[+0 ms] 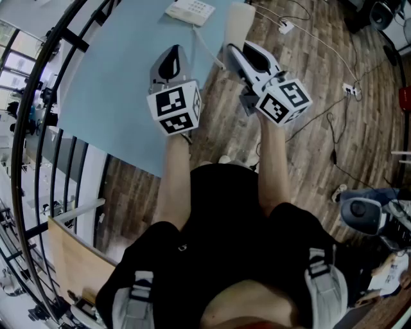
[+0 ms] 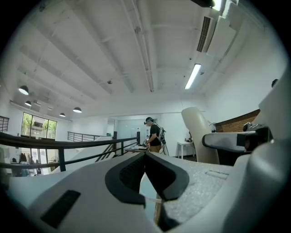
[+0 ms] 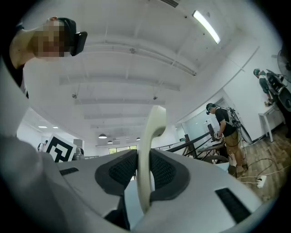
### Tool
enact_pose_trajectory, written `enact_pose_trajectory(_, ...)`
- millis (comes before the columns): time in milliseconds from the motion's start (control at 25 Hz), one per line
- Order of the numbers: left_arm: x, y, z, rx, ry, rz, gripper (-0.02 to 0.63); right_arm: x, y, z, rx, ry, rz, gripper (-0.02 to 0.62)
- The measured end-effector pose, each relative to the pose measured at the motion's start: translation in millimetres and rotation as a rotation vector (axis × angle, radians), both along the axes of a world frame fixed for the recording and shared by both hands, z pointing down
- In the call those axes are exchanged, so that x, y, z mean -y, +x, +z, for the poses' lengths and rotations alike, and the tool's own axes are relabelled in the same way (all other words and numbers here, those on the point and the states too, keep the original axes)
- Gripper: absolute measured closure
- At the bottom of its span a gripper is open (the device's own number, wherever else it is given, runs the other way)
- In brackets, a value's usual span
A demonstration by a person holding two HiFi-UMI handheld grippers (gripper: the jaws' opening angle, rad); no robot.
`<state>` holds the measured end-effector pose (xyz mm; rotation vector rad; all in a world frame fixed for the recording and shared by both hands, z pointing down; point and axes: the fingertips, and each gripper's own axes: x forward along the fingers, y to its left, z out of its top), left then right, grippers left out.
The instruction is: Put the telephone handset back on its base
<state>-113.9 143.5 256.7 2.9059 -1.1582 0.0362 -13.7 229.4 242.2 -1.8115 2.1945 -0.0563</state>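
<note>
Right gripper: jaws clamped on the lower part of the telephone handset. The cream handset stands upright between the black pads and its curved end rises above the jaw tips.

Left gripper: jaws together, tips meeting, nothing between them. In its own view the handset shows just to the right.

Head view: both grippers are held out in front of the person, left gripper over the blue desk, right gripper at the desk's right edge. The handset is off the telephone base, held in the air near the base's right side and not touching it. The base sits on the desk, further from the person than both grippers. A thin cord runs from the base toward the right gripper.

To the right of the base, loose cables lie on the wooden floor.
</note>
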Motion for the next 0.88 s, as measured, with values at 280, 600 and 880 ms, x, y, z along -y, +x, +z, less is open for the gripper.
enact_pose_trajectory(280,-3.6,12.1,-0.8,-0.004,0.002,-0.007,0.607,-0.2,11.3,2.8,0.000,-0.014,-0.001,0.512)
enact_pose_trajectory(600,-6.7,9.4,-2.5,-0.010,0.016,-0.034,0.607,-3.4,32.2,14.6,0.035,-0.026,0.017,0.512)
enact_pose_trajectory(880,3.2,15.8,-4.2,-0.017,0.015,-0.044,0.607,2.5,45.2,16.1,0.038,-0.035,0.019,0.512)
